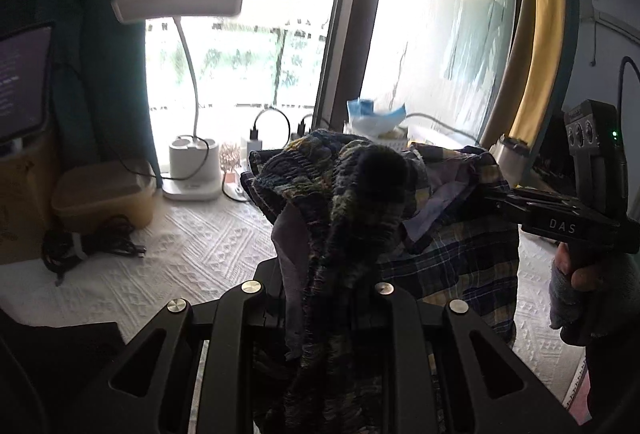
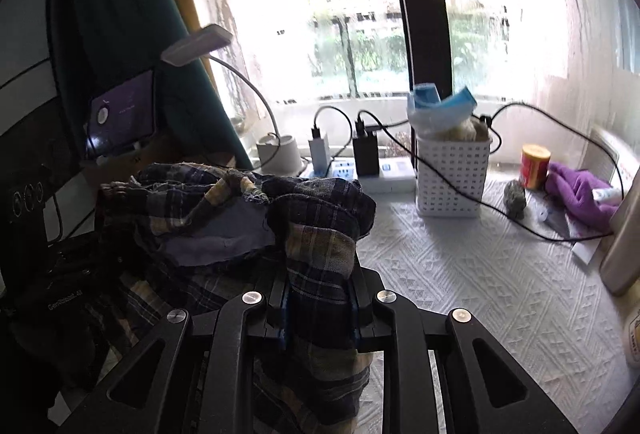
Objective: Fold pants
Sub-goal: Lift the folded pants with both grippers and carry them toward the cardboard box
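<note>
Holding the dark plaid cotton pants (image 1: pixel 460 258) up off the white textured tablecloth (image 1: pixel 192 254) with both claws right now. Nearest to us, the left gripper (image 1: pixel 324 310) is clamped on a bunched stretch of the elastic waistband, and over in the other view the right gripper (image 2: pixel 320 310) is pinched on a fold of the plaid fabric, jaws nearly together with cloth between them.

What the next move hangs on, we reckon: the pants dangle in a crumpled lump between the two grippers, with the right one off to the right of the left one, so the cloth's long axis isn't stretched out yet. Both hands are equally on it, neither nearer. Spreading them apart sideways should open the waistband.

Farther back sit a white gooseneck desk lamp (image 1: pixel 192 90) and a white perforated plastic basket (image 2: pixel 452 178) by the window.
</note>
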The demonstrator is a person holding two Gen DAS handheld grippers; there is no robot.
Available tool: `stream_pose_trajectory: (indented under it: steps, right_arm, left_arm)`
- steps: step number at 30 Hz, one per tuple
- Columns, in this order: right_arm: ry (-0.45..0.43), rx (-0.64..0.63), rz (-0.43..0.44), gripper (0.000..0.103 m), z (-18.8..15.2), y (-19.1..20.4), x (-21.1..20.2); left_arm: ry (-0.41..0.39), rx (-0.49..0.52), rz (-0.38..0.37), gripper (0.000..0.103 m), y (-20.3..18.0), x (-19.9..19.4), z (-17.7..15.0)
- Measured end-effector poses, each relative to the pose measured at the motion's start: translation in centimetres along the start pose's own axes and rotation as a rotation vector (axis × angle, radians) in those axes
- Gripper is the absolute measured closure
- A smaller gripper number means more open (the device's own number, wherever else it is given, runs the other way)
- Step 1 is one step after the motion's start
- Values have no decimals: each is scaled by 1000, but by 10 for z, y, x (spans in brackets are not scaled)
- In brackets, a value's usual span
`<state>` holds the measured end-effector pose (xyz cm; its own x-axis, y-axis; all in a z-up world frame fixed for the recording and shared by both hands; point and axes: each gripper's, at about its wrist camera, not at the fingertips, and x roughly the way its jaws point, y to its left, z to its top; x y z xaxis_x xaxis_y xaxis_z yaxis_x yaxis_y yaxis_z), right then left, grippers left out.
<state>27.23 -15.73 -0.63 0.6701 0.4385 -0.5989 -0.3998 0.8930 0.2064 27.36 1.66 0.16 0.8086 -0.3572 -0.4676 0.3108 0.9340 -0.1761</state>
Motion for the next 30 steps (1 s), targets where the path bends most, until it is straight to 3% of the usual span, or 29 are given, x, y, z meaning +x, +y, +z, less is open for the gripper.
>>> stream_pose_trajectory:
  steps: [20,30]
  right_arm:
    - [-188,-152,52,81,32,89,-85]
    - [-259,-240,103,81,38,147,-116]
  left_arm:
    - [-222,35,96,84,0,-129,18]
    - [-290,37,168,84,17,-189,19]
